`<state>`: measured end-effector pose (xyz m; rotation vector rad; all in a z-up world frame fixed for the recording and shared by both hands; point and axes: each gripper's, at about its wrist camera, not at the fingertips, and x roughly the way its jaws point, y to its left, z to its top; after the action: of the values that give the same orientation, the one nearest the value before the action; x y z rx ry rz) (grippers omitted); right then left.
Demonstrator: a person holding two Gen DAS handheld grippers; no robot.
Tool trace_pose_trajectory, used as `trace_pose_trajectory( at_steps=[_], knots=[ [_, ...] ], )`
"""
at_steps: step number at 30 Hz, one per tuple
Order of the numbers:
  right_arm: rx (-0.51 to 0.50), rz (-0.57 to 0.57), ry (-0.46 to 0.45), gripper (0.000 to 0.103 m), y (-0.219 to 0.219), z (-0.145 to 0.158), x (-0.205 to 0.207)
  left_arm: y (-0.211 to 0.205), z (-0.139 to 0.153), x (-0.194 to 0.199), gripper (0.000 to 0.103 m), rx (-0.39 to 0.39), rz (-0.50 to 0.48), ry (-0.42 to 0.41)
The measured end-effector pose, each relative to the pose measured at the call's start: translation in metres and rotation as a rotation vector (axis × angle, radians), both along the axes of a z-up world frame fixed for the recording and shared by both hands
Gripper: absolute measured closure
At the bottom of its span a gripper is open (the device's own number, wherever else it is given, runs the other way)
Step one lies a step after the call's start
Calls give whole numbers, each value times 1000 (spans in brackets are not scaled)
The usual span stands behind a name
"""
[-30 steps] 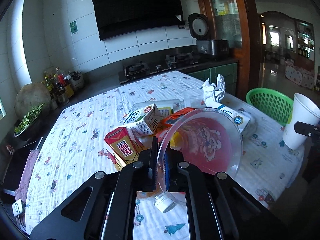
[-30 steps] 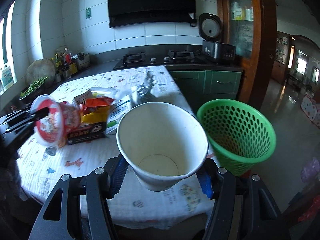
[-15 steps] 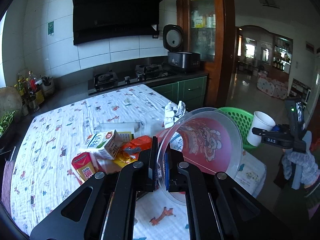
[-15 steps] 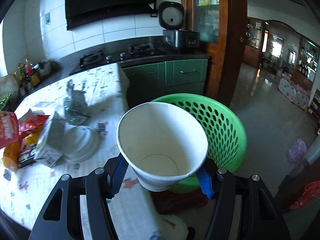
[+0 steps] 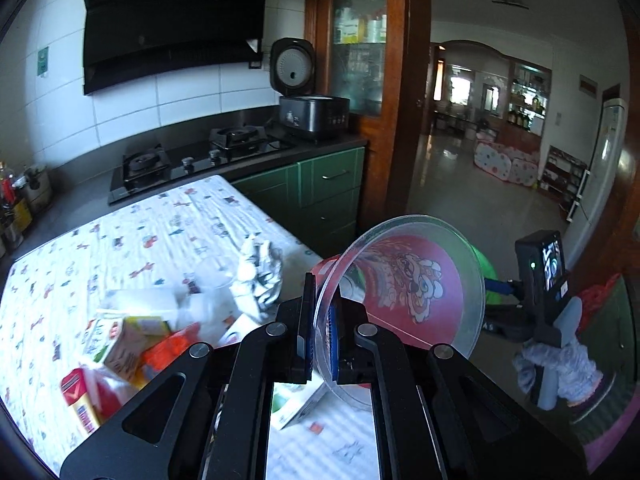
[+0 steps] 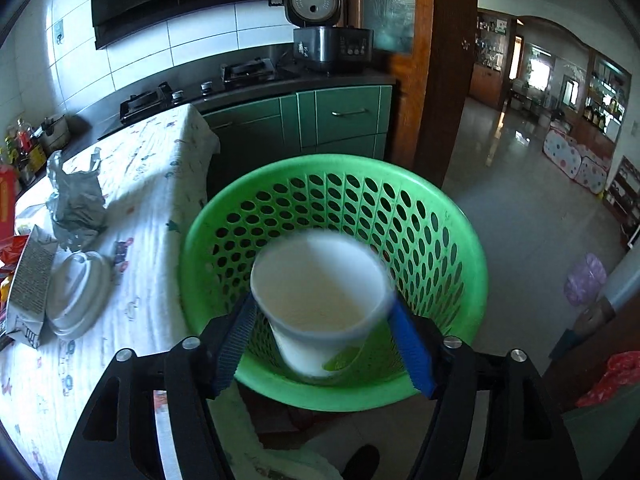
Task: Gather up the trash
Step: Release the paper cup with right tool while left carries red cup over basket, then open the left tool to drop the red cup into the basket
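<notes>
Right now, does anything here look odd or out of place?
The white paper cup is blurred, apparently dropping into the green basket as the right gripper's fingers open. On the table, cartons and crumpled paper lie tumbled together, which suits a trash clear-up.

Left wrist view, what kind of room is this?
Most likely a home kitchen: a gas stove on a dark counter under a black range hood, a rice cooker beside it, and green cabinets below, opening onto a living area.
</notes>
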<state>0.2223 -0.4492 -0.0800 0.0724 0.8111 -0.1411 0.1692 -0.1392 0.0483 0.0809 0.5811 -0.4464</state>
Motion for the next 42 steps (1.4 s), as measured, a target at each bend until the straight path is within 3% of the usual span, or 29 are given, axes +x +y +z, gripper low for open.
trace_pose_trajectory(
  at_steps=[6, 13, 19, 28, 31, 35, 42],
  knots=[
    [-23, -8, -10, 33, -9, -1, -2, -43, -11, 29, 98, -3, -64, 51],
    [-61, -29, -58, 28, -22, 11, -34, -104, -32, 62, 98, 16, -142, 105],
    [-68, -50, -78, 27, -35, 19, -60, -150, -52, 80, 98, 71, -179, 148],
    [-64, -74, -103, 24, -44, 23, -92, -178, -88, 98, 93, 107, -208, 267],
    [-61, -79, -100, 24, -43, 21, -97, -181, -94, 99, 86, 119, -216, 278],
    [-47, -83, -101, 24, -41, 21, -101, -178, -90, 93, 54, 108, -206, 237],
    [-39, -62, -126, 24, -22, 34, -111, -151, -69, 71, 52, 99, -191, 207]
  ],
)
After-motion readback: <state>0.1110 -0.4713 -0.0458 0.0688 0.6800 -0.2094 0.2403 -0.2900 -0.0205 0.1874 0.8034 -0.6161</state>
